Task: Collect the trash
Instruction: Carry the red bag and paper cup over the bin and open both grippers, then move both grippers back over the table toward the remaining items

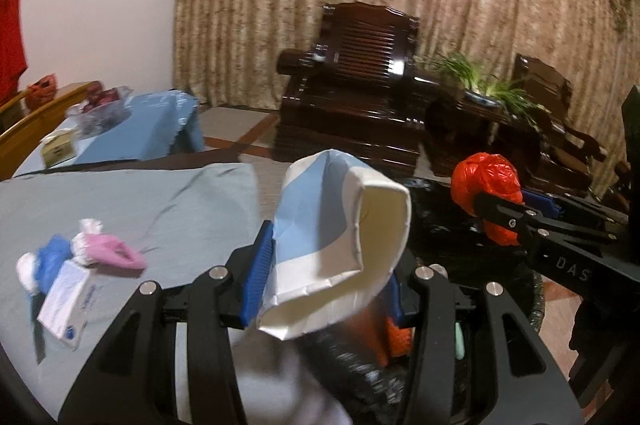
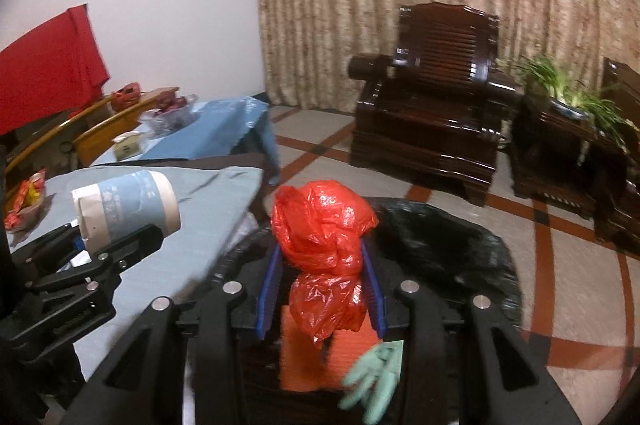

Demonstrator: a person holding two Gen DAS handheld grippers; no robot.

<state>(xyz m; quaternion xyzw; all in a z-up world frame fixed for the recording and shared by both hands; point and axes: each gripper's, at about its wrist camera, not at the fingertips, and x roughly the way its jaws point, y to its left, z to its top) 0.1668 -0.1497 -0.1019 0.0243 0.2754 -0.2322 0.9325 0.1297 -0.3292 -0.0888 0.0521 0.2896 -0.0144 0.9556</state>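
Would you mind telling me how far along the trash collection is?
Done: a green rubber glove already lies in the black-lined bin. In hand: the left hand-held gripper holds a crushed blue-and-white paper cup; the right hand-held gripper holds a crumpled red plastic bag. Left: a small white box and pink and blue scraps on the table.

We read only "DAS" in pale letters on the black arm of the right gripper (image 1: 500,215); print on the small white box (image 1: 66,299) is too blurred to read.
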